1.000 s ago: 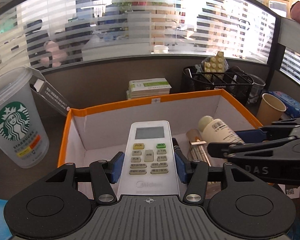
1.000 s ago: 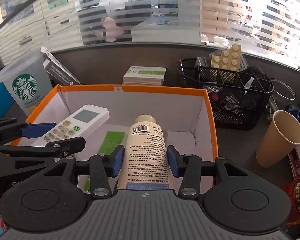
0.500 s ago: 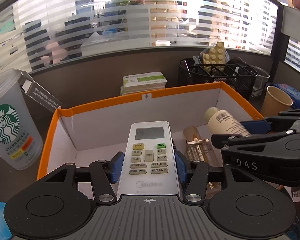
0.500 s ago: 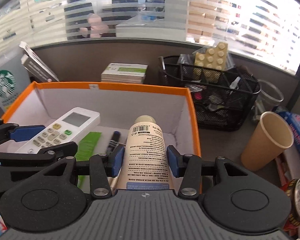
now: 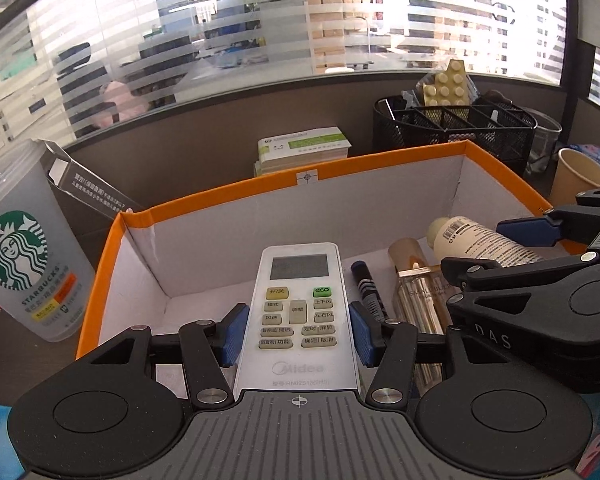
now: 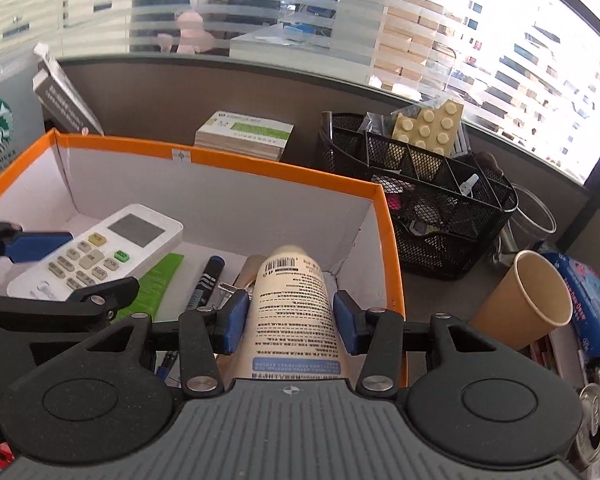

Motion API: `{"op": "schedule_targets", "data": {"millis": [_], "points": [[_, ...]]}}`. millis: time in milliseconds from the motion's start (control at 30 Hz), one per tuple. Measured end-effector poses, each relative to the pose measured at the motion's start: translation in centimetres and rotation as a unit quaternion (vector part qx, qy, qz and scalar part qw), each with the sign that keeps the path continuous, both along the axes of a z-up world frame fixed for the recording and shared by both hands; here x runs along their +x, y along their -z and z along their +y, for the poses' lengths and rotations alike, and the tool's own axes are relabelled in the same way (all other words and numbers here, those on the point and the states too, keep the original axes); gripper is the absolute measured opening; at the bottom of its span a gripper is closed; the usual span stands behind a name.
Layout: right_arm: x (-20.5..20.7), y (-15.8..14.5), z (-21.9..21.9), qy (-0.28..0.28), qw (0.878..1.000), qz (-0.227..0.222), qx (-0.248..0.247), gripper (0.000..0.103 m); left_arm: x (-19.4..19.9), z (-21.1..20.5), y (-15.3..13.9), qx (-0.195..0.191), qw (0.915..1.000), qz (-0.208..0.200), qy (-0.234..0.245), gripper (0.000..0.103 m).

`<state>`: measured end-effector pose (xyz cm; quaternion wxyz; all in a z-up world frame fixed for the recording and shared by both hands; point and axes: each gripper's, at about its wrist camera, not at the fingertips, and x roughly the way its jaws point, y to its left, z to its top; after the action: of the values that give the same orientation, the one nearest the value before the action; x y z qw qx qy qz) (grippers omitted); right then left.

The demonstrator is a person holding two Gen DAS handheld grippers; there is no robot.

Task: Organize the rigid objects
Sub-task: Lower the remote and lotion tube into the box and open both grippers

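My left gripper [image 5: 298,334] is shut on a white remote control [image 5: 298,312] and holds it over the left half of an orange-rimmed white box [image 5: 308,176]. My right gripper [image 6: 288,320] is shut on a cream bottle [image 6: 292,304] with printed text and holds it over the box's right side [image 6: 392,264]. In the box lie a dark blue marker [image 5: 366,284], a clear glass bottle [image 5: 416,284] and a green card [image 6: 156,276]. The remote also shows in the right wrist view [image 6: 96,256], and the bottle in the left wrist view [image 5: 476,240].
A Starbucks cup [image 5: 24,264] and a tilted grey carton [image 5: 88,188] stand left of the box. A stack of green-white boxes [image 5: 302,150] lies behind it. A black mesh organizer [image 6: 416,192], a paper cup [image 6: 528,300], a blue pack [image 6: 588,304] and a can [image 6: 592,420] are to the right.
Both grippers have moved forward and lower over the box while keeping hold of the remote and the bottle. The marker and more of the box floor have come into view.
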<state>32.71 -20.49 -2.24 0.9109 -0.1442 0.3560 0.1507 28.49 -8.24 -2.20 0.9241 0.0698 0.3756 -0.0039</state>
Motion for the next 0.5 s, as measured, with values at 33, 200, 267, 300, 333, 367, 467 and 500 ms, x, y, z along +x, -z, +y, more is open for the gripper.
{"op": "schedule_targets", "data": {"millis": [33, 200, 267, 300, 333, 367, 467, 500], "points": [[0.0, 0.1, 0.1, -0.001, 1.000, -0.001, -0.008, 0.044, 0.1, -0.2, 0.0, 0.007, 1.0000, 0.003, 0.001, 0.052], [0.2, 0.5, 0.6, -0.005, 0.999, -0.002, -0.040, 0.044, 0.4, -0.4, 0.2, 0.025, 0.9996, 0.015, 0.002, 0.052], [0.3, 0.6, 0.8, -0.005, 0.999, -0.002, -0.051, 0.044, 0.6, -0.3, 0.2, 0.026, 0.9994, 0.021, 0.001, 0.052], [0.4, 0.7, 0.9, -0.006, 0.998, -0.002, -0.055, 0.044, 0.7, -0.3, 0.3, 0.025, 0.9994, 0.026, 0.003, 0.052], [0.5, 0.7, 1.0, -0.007, 0.998, -0.001, -0.058, 0.044, 0.8, -0.3, 0.3, 0.022, 0.9993, 0.031, 0.004, 0.052], [0.5, 0.7, 1.0, -0.006, 0.998, 0.000, -0.058, 0.044, 0.9, -0.3, 0.3, 0.021, 0.9991, 0.036, 0.005, 0.052], [0.7, 0.8, 1.1, -0.008, 0.998, 0.004, -0.066, 0.044, 1.1, -0.4, 0.5, 0.027, 0.9986, 0.045, 0.009, 0.052], [0.7, 0.8, 1.2, -0.009, 0.997, 0.006, -0.070, 0.043, 1.2, -0.4, 0.5, 0.030, 0.9984, 0.047, 0.010, 0.052]]}}
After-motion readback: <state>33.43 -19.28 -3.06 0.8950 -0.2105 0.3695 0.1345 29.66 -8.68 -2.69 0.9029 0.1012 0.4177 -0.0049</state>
